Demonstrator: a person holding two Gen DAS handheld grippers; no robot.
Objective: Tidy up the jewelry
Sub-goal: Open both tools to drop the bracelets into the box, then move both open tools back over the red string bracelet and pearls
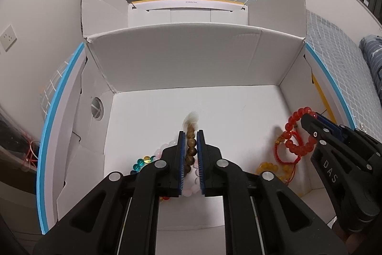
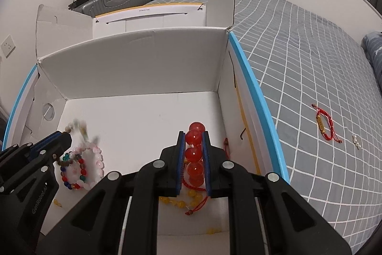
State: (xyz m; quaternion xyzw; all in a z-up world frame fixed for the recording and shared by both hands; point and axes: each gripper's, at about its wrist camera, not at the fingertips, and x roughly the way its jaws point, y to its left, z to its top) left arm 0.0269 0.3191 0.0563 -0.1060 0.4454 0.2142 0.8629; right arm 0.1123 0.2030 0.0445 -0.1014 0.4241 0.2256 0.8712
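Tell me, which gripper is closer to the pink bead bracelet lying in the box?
Left. The left gripper, clamped on a brown bead bracelet, hangs right over the pink bracelet. The right gripper, holding a red bead bracelet, is over by the box's far side wall.

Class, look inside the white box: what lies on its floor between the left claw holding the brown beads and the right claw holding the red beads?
Between the left claw and right claw, the right wrist view shows pink and multicoloured bead bracelets near the left, then bare floor of the white box.
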